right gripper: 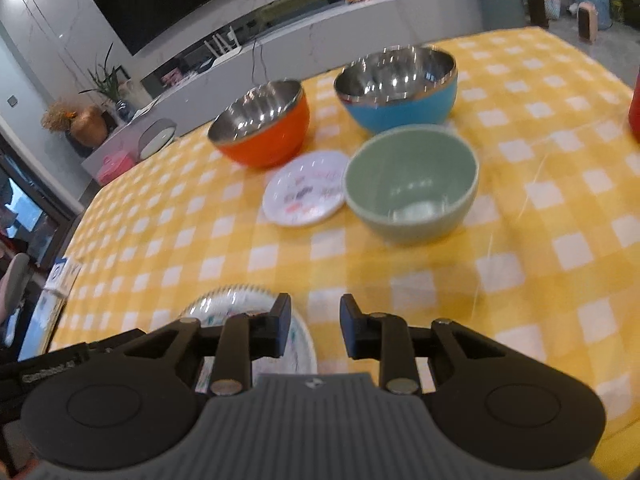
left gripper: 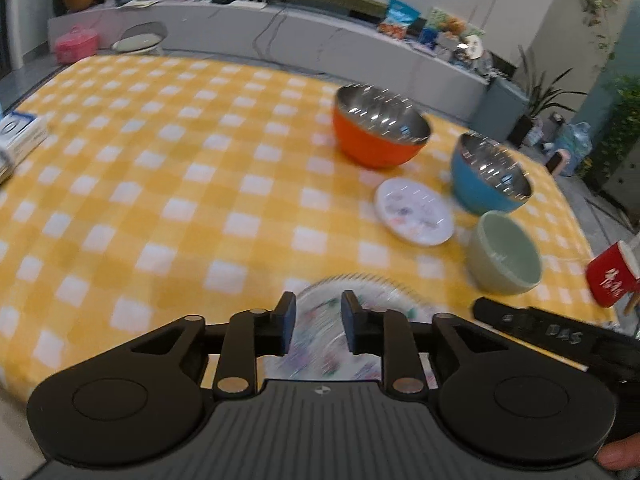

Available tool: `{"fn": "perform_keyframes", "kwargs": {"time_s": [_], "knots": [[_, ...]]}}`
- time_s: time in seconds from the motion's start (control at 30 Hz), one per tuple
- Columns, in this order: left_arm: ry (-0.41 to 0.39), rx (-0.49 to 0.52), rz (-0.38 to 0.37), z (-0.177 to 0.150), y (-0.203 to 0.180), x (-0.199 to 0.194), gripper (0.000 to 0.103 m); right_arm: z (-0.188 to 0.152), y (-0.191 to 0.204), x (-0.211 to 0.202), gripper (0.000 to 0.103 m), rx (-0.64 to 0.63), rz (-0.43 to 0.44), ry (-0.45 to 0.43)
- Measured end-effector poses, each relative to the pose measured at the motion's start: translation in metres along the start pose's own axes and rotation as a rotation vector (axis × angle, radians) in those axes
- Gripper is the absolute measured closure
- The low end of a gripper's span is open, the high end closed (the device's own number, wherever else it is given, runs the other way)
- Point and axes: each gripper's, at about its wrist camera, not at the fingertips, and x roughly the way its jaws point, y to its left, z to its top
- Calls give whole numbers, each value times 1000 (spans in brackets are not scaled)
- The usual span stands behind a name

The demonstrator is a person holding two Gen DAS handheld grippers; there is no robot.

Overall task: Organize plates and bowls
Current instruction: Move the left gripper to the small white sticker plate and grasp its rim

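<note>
On the yellow checked table stand an orange steel-lined bowl (left gripper: 380,128) (right gripper: 262,122), a blue steel-lined bowl (left gripper: 490,174) (right gripper: 398,88) and a pale green bowl (left gripper: 505,253) (right gripper: 412,184). A small white patterned plate (left gripper: 414,211) (right gripper: 306,188) lies between them. A larger fluted patterned plate (left gripper: 320,336) (right gripper: 236,308) lies at the near edge. My left gripper (left gripper: 318,328) is open and empty, just above the fluted plate. My right gripper (right gripper: 314,330) is open and empty over bare cloth, right of that plate.
A red cup (left gripper: 612,276) (right gripper: 634,112) stands at the table's right side. Boxes and papers (left gripper: 18,136) (right gripper: 60,276) lie at the left edge. The right gripper's body (left gripper: 560,344) reaches in beside the left one. A grey sideboard (left gripper: 280,32) runs behind the table.
</note>
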Motion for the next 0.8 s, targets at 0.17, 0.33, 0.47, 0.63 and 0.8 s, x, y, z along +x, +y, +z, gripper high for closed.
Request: {"fn": "perform_keyframes", "kwargs": {"time_s": [0.17,0.33,0.47,0.63,0.8], "knots": [[-27,-2,-50,20,-15,13,65,20,-2,7,71,25,0,-27],[-48,-13,-78,38,-23,31,61,37,-1,23,70,63,38,-30],[-51,-38,-96,45,-22,51,57,45,2,39,70,77,33,-28],[-30,-76,-106,50,-16,75,57,48,1,59,68,136,12,-22],[-3,-80,-103,54,-15,96,57,47,5,63,72,151,-3,-80]]}}
